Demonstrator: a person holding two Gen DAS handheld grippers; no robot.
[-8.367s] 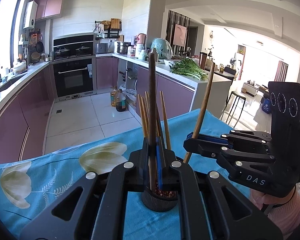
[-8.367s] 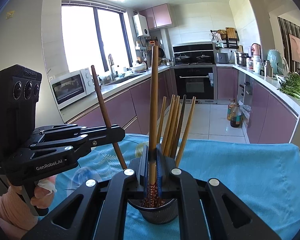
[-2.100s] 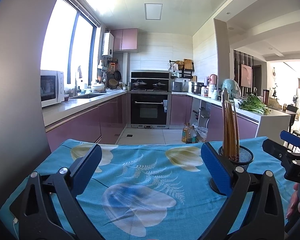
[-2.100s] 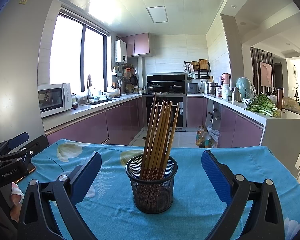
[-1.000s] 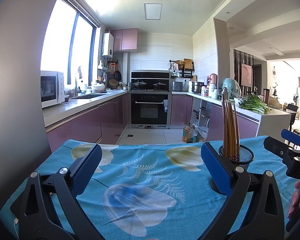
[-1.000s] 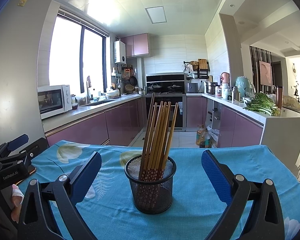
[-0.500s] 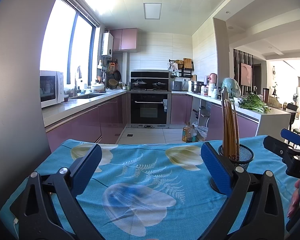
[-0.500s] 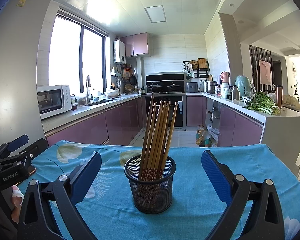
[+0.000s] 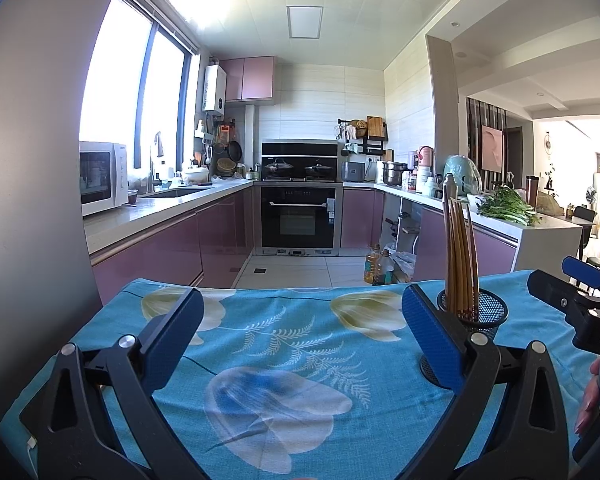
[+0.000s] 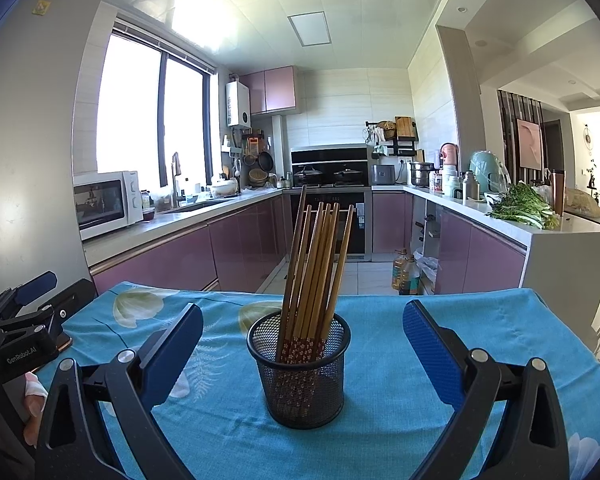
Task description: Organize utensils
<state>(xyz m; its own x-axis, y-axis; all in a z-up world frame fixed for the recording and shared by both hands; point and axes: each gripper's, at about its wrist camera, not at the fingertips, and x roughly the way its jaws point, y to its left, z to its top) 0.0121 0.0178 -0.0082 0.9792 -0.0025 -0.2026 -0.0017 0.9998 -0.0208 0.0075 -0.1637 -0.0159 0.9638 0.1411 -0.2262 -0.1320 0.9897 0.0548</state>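
One mesh holder (image 10: 304,376) contains roughly eight chopsticks (image 10: 316,264).

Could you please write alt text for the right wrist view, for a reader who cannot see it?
A black mesh holder full of wooden chopsticks stands upright on a blue floral tablecloth, centred between the open, empty right gripper. The left gripper shows at the left edge, with a purple-cabinet kitchen behind.
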